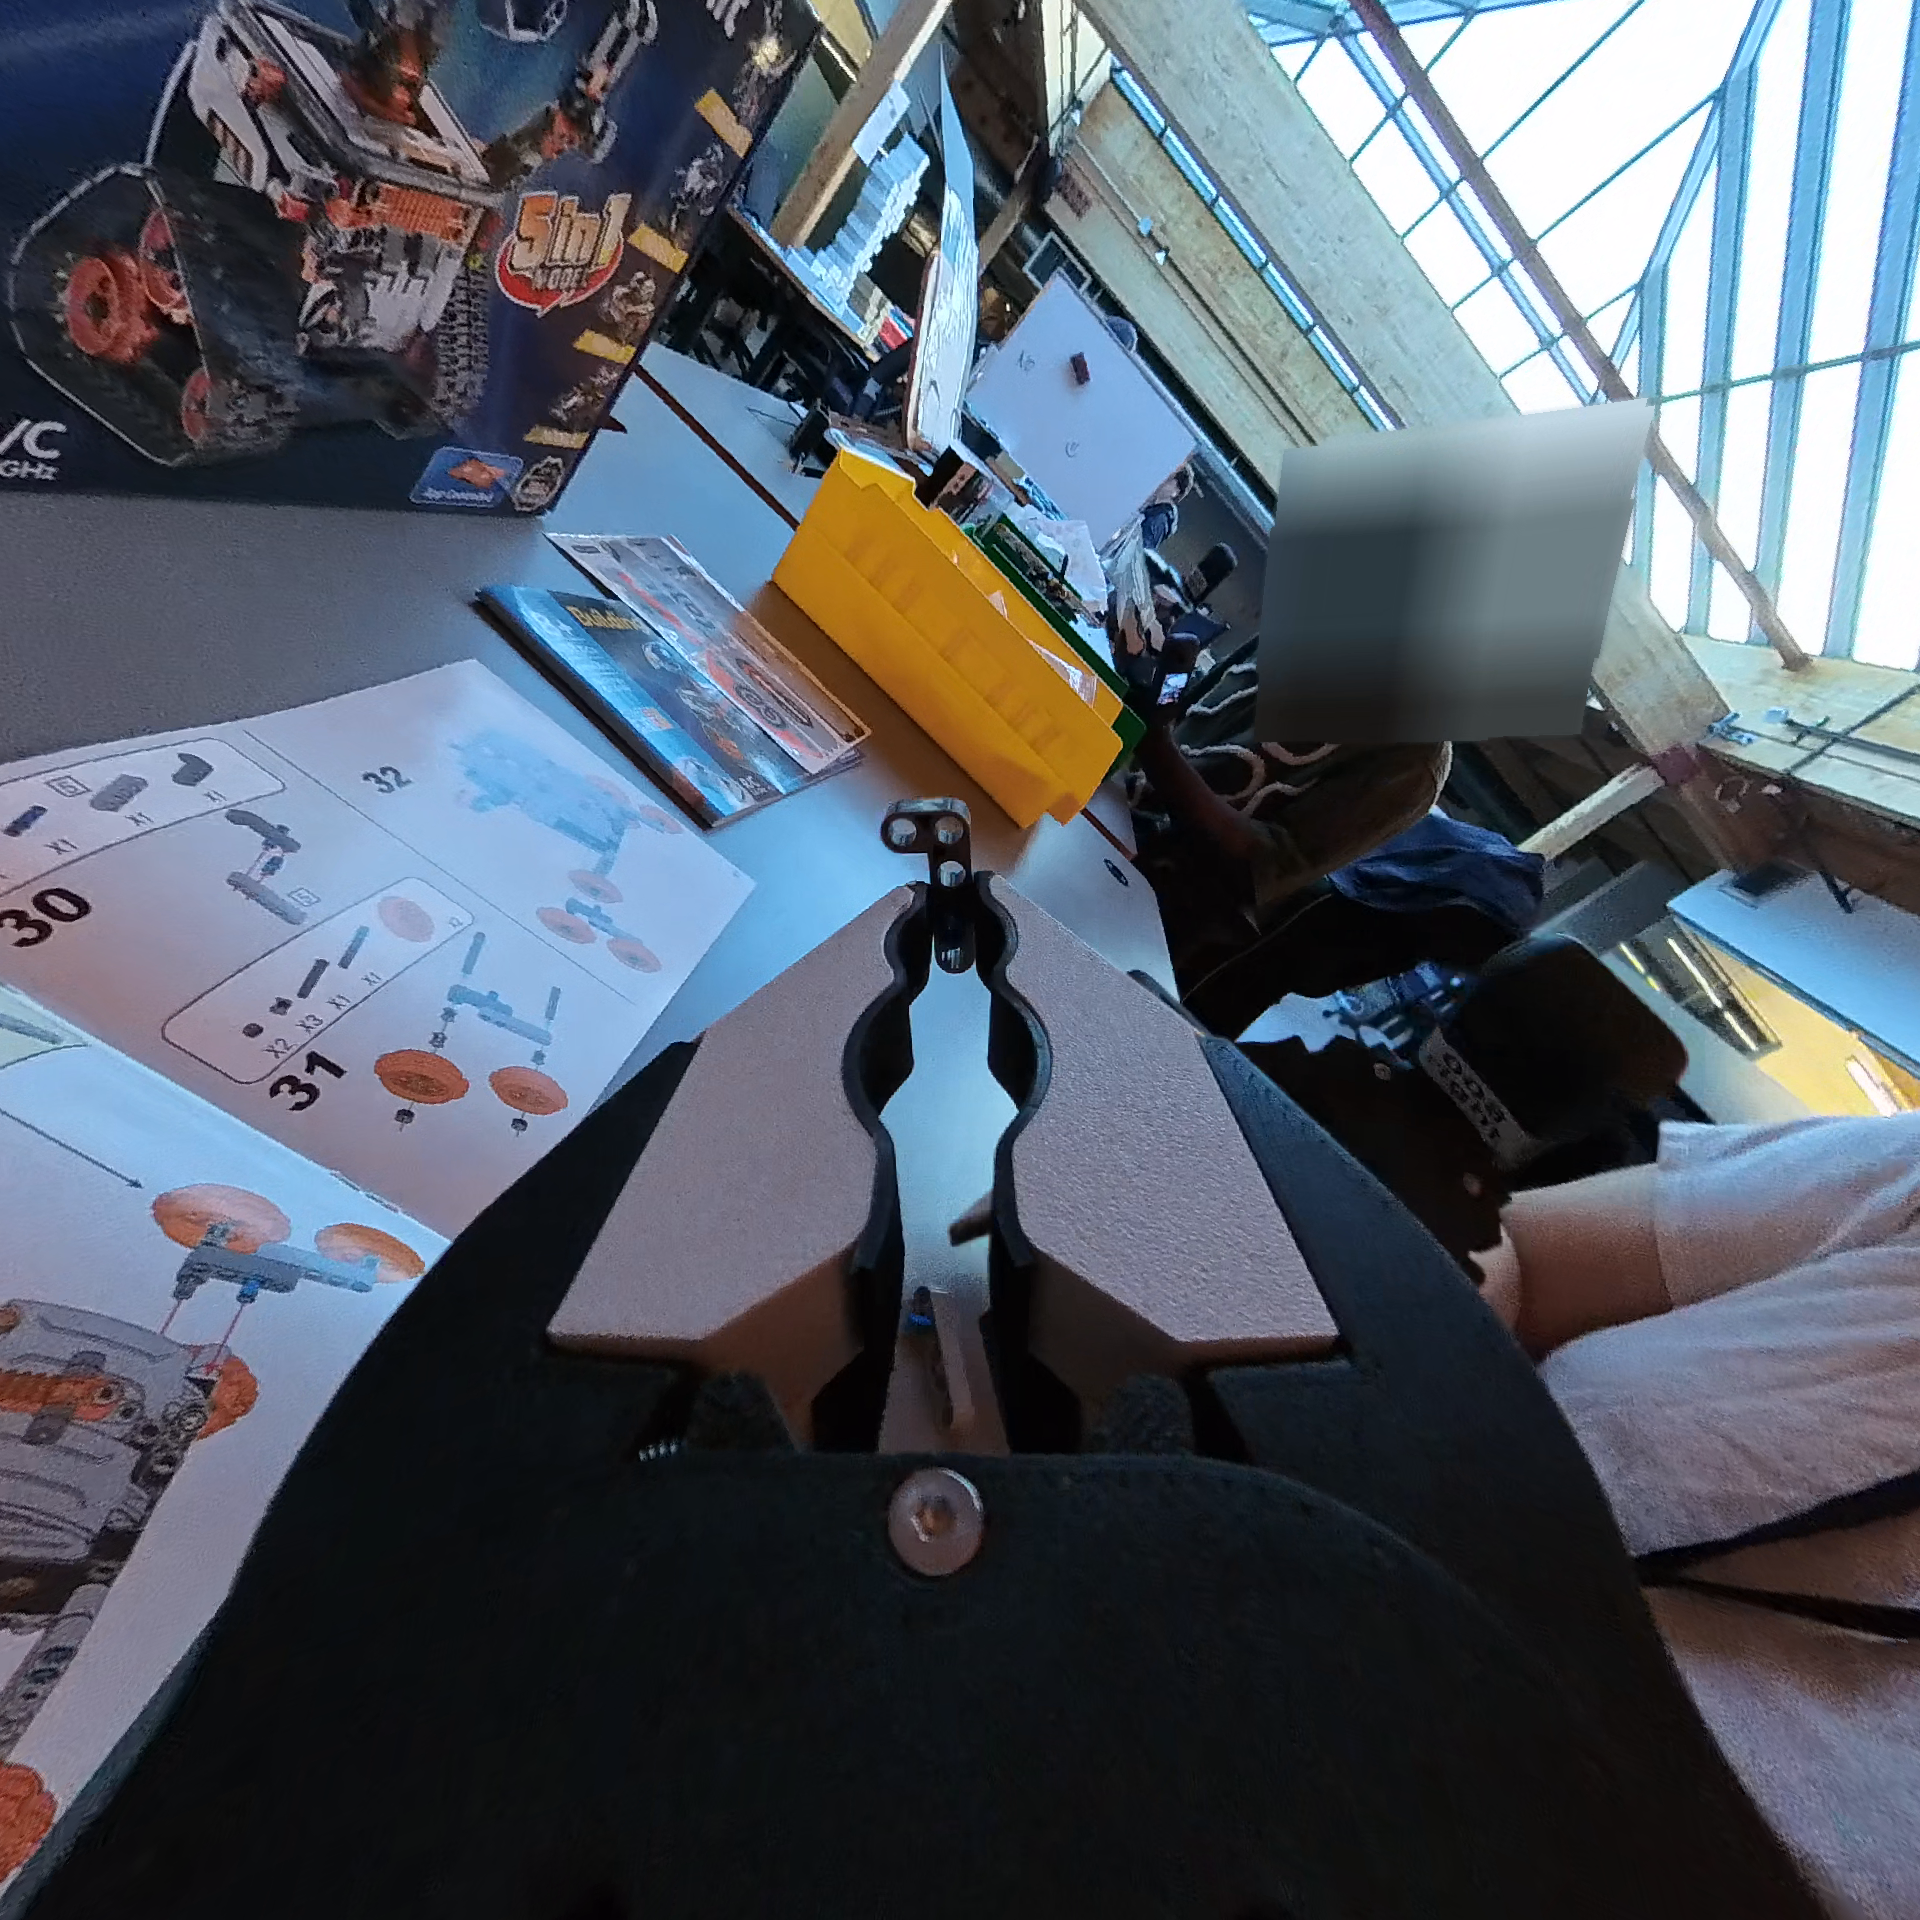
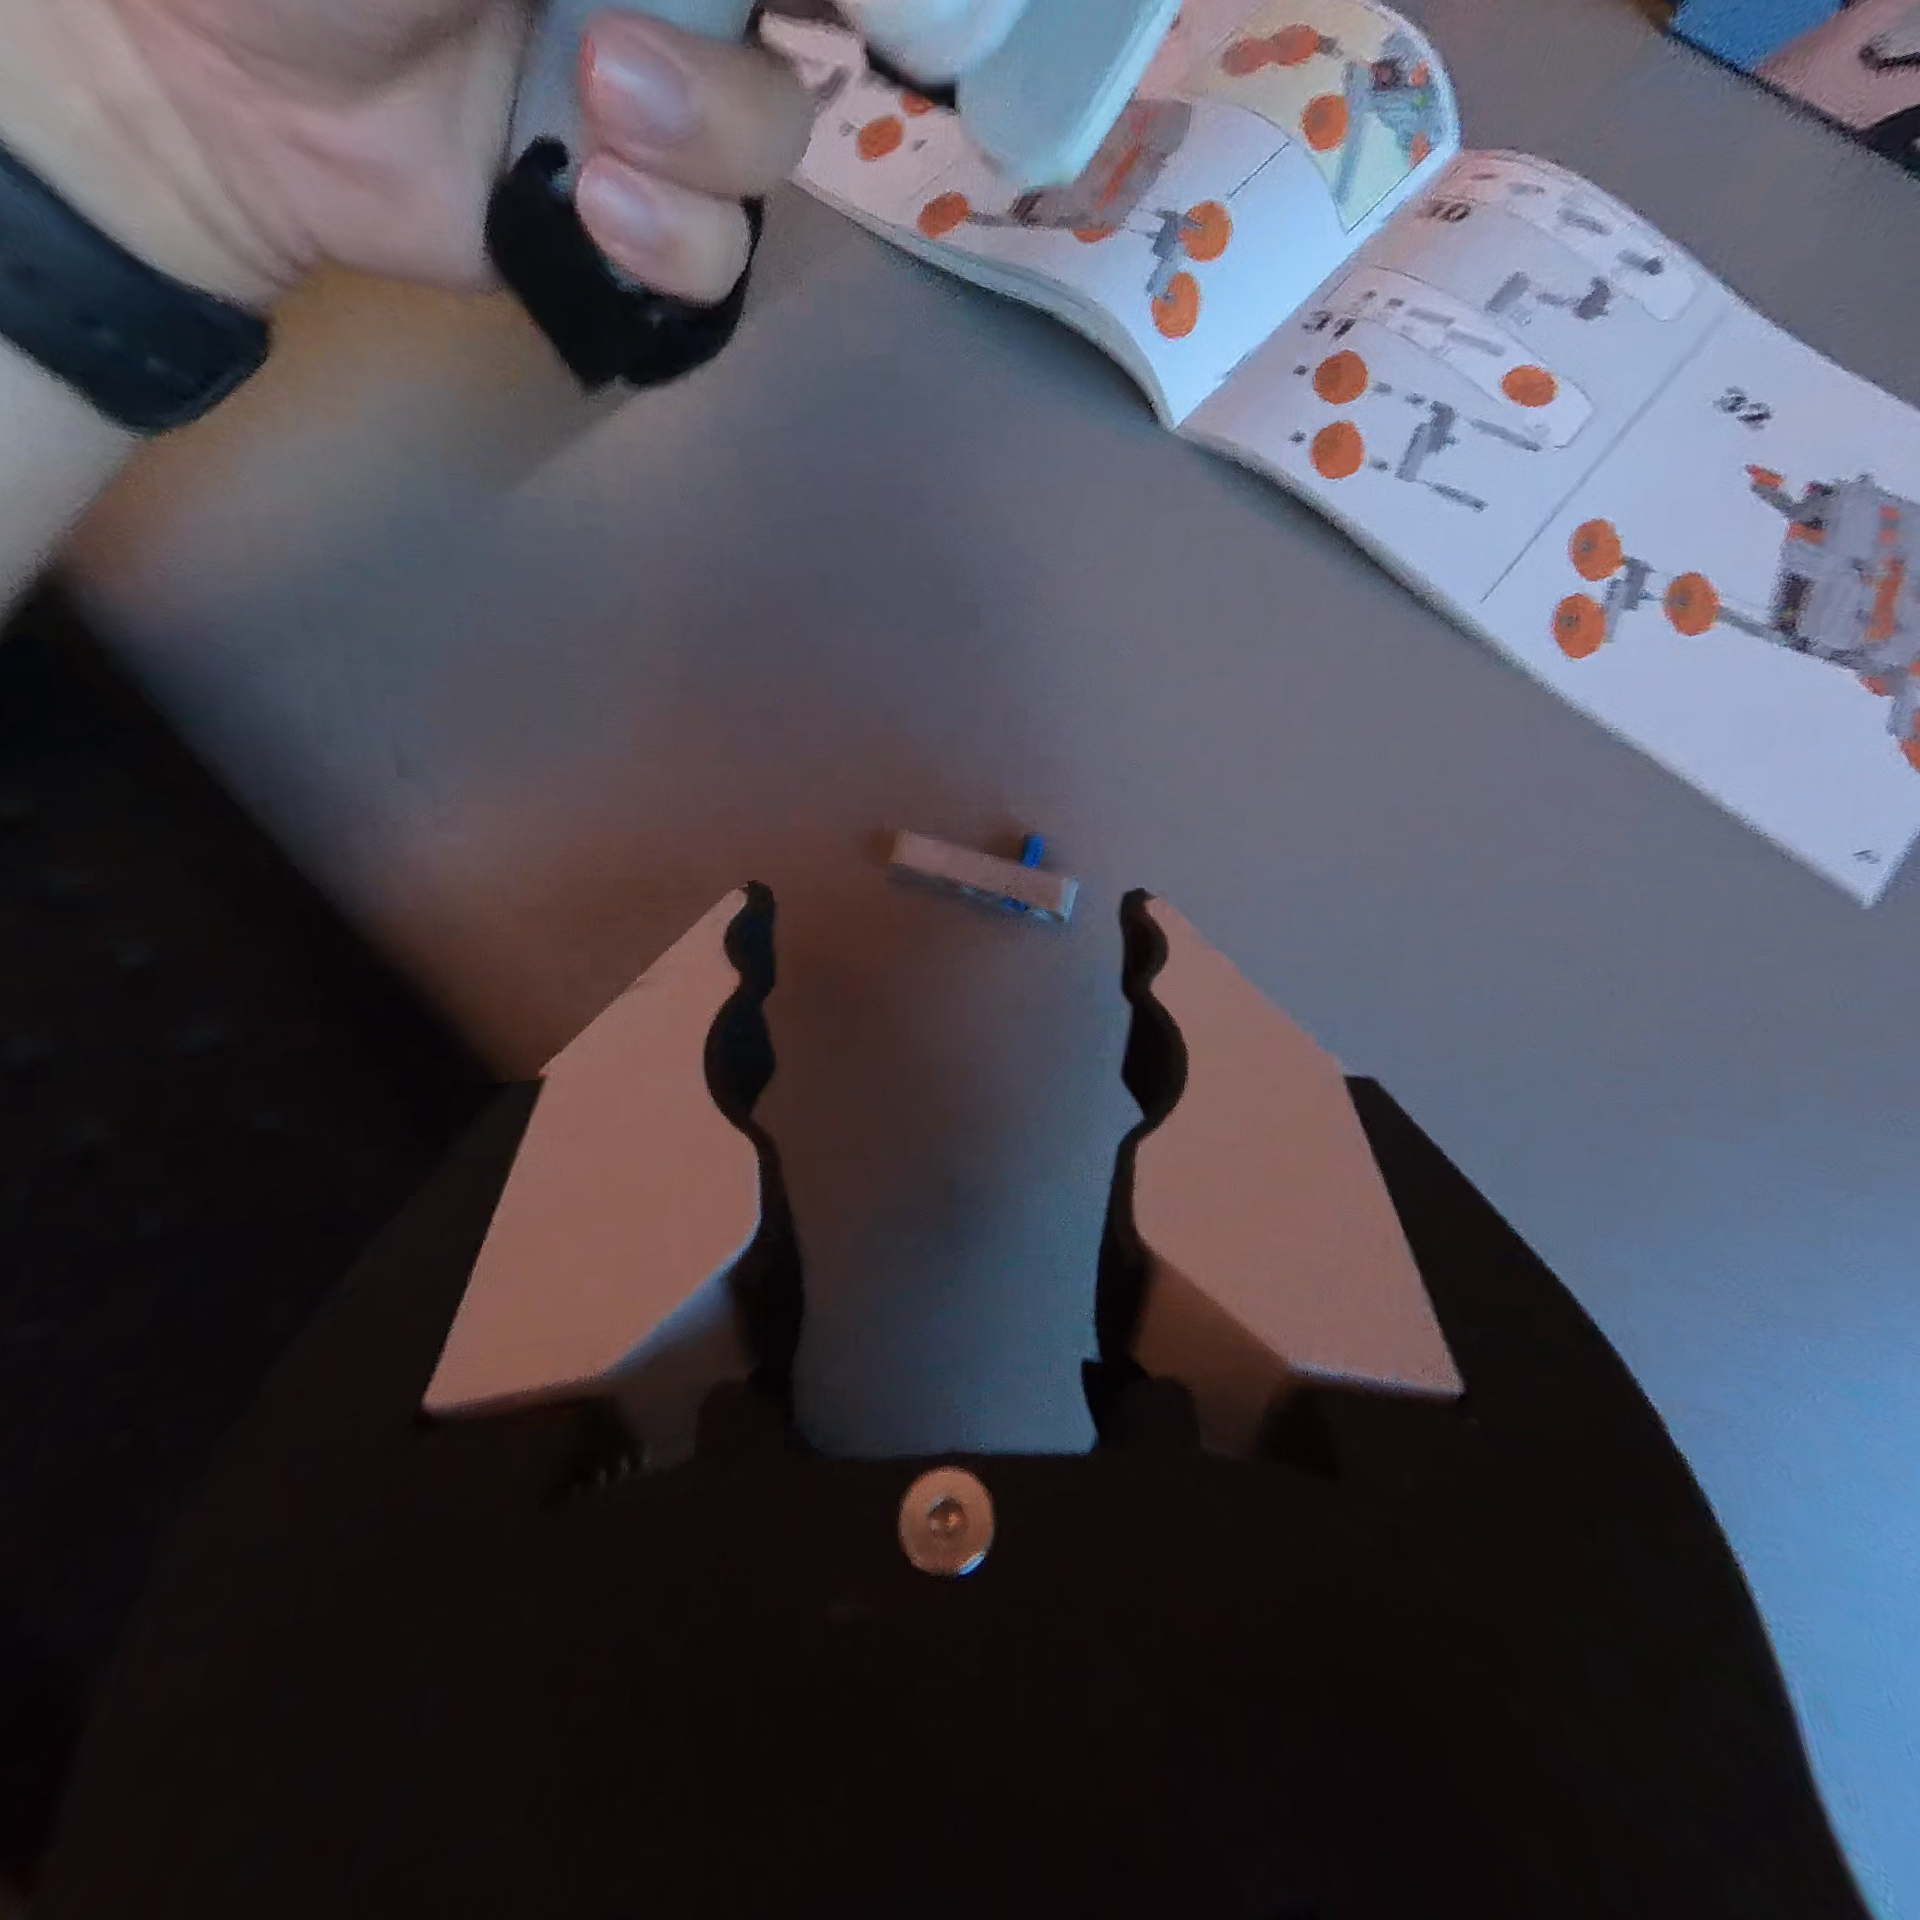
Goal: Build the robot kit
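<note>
1. Your left gripper (image 1: 948, 894) fills the bottom of its view; its fingers are nearly together at the tips and clamp the stem of a small dark building piece (image 1: 935, 847), which sticks out past the tips with its pin holes showing.
2. Under that gripper, seen through the gap between the fingers, a small pale beam with a blue pin lies on the grey table (image 1: 260, 592).
3. To its left, an open instruction booklet (image 1: 343, 894) lies flat on the table, showing build steps with orange wheels.
4. Farther off: a second, closed booklet (image 1: 665, 675), a yellow bin (image 1: 935, 644) at the table edge, and a dark toy box (image 1: 343, 229) at upper left.
5. A person in a pale sleeve (image 1: 1766, 1299) is at right.
6. Your right gripper (image 2: 948, 904) has its fingers wide apart and holds nothing; it points down at the table.
7. Just beyond its tips, nearer the right finger, lies the pale beam (image 2: 982, 883) with the blue pin (image 2: 1032, 847) on its far side. It touches neither finger.
8. A hand (image 2: 364, 135) gripping a black ring and a pale handle shows at upper left in the right view, blurred.
9. Same open booklet shows at upper right in that view, well apart from the beam.
</note>
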### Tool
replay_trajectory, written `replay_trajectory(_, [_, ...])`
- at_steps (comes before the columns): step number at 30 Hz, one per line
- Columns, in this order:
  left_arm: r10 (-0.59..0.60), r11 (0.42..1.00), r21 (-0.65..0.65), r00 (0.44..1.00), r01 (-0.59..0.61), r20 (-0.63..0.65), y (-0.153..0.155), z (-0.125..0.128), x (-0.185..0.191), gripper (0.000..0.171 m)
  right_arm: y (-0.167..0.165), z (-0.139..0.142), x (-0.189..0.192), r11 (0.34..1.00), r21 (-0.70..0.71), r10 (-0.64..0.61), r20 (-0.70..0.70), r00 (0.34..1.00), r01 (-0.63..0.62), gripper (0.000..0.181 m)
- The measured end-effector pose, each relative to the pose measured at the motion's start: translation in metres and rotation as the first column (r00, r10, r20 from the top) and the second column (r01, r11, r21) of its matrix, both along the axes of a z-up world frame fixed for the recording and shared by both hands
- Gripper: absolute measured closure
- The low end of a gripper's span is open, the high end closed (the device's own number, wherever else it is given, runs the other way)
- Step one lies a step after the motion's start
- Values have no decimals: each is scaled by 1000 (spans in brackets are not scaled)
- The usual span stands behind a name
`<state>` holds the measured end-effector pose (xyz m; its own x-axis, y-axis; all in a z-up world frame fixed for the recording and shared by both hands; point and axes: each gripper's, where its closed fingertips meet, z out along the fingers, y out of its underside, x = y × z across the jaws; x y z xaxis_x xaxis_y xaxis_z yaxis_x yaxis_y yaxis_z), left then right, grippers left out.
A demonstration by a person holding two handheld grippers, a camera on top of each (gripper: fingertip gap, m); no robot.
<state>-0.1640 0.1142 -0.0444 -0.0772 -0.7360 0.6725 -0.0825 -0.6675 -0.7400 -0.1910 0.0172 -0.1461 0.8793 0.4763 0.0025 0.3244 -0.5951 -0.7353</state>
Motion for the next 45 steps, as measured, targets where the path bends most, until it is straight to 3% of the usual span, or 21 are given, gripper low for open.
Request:
replay_trajectory(2, [-1, 1000, -10, 1000, 1, 6, 1, 0, 0, 168, 10, 6, -1, 998, 21, -53, -2, 999, 53, 114])
replay_trajectory(7, [-10, 1000, -22, 1000, 10, 6, -1, -4, 1, 168, 14, -15, 1, 992, -71, -101, 72, 992, 106, 121])
replay_trajectory(11, [-23, 1000, -9, 999, 24, 33, -4, 4, 0, 168, 14, -15, 3, 995, -70, -60, 72, 996, 65, 143])
replay_trajectory(15, [-41, 999, -20, 998, 42, 52, -5, 6, -2, 168, 8, -14, 15, 985, -65, 162, 75, 984, -157, 142])
replay_trajectory(19, [-78, 997, -14, 997, 78, 18, -14, 1, 6, 167, 7, -7, 54, 887, 56, 426, 280, 860, -458, 143])
replay_trajectory(20, [-87, 996, -10, 996, 87, -5, -17, -4, 9, 167, 9, -6, 65, 872, 63, 444, 318, 838, -486, 143])
replay_trajectory(22, [-100, 995, -10, 993, 99, -62, -22, -15, 15, 168, 5, -8, 73, 837, 7, 528, 256, 810, -548, 142])
replay_trajectory(26, [-140, 989, -53, 988, 137, -69, -32, -23, 25, 168, 10, -6, 80, 822, -39, 569, 79, 819, -568, 142])
replay_trajectory(31, [-161, 986, -54, 983, 157, -90, -36, -31, 29, 168, 16, -14, 82, 821, -34, 569, -5, 822, -569, 142])
replay_trajectory(32, [-161, 986, -55, 983, 156, -91, -36, -31, 29, 168, 18, -15, 84, 829, -31, 558, 4, 830, -558, 140])
replay_trajectory(33, [-161, 986, -56, 983, 157, -90, -36, -31, 29, 168, 23, -15, 88, 857, -13, 516, 23, 856, -516, 124])
replay_trajectory(36, [-159, 986, -55, 983, 154, -88, -35, -30, 28, 168, 21, -15, 92, 903, -3, 429, 26, 903, -429, 119])
replay_trajectory(41, [-156, 987, -52, 984, 152, -88, -34, -30, 27, 168, 20, -15, 93, 943, 15, 332, -19, 943, -332, 128])
replay_trajectory(42, [-151, 988, -53, 984, 146, -92, -33, -31, 27, 168, 18, -14, 90, 944, 12, 331, -43, 943, -331, 128])
replay_trajectory(43, [-150, 988, -58, 984, 145, -94, -33, -32, 28, 168, 16, -14, 86, 938, 13, 346, -43, 937, -346, 142])
replay_trajectory(45, [-157, 986, -75, 983, 150, -100, -33, -36, 29, 168, 17, -13, 85, 931, 30, 364, 15, 931, -364, 142])
